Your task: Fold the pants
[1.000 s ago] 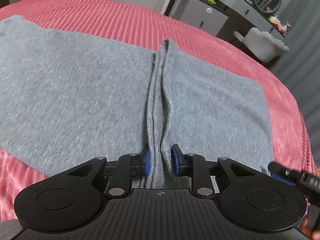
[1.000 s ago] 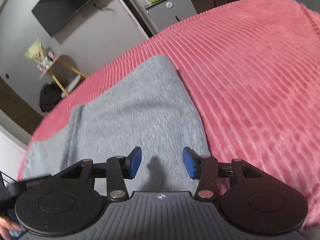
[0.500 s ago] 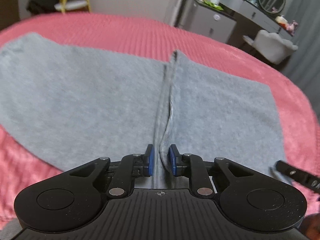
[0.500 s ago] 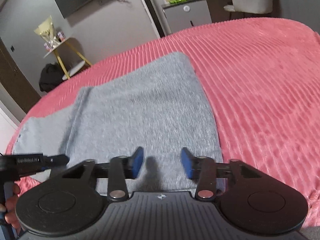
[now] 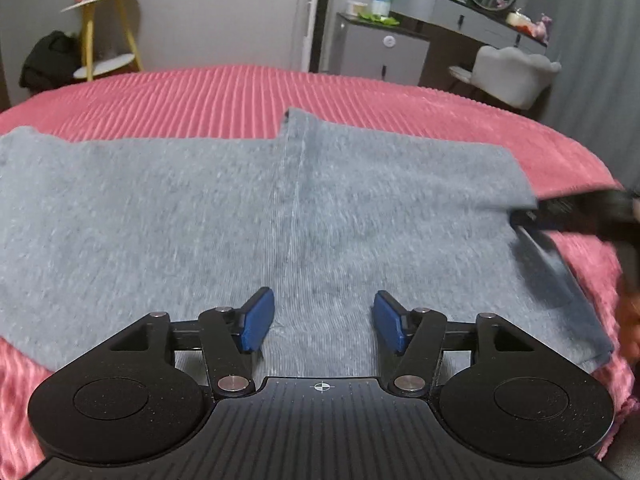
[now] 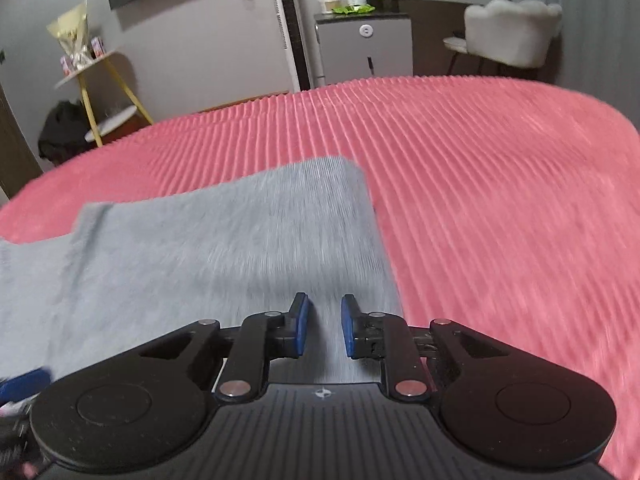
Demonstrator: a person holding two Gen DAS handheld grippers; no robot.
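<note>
- The left gripper [image 5: 322,322], clamped on the middle ridge of the grey pants [image 5: 240,216] a moment ago, now gapes wide over flat cloth
- The right gripper [image 6: 324,328] has narrowed around the pants' edge by the red bed's [image 6: 480,184] near side; a firm pinch cannot be told, so the next fold looks about to begin

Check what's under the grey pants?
The grey pants lie spread on the red ribbed blanket, which shows all around them. Anything beneath the fabric itself is covered.
</note>
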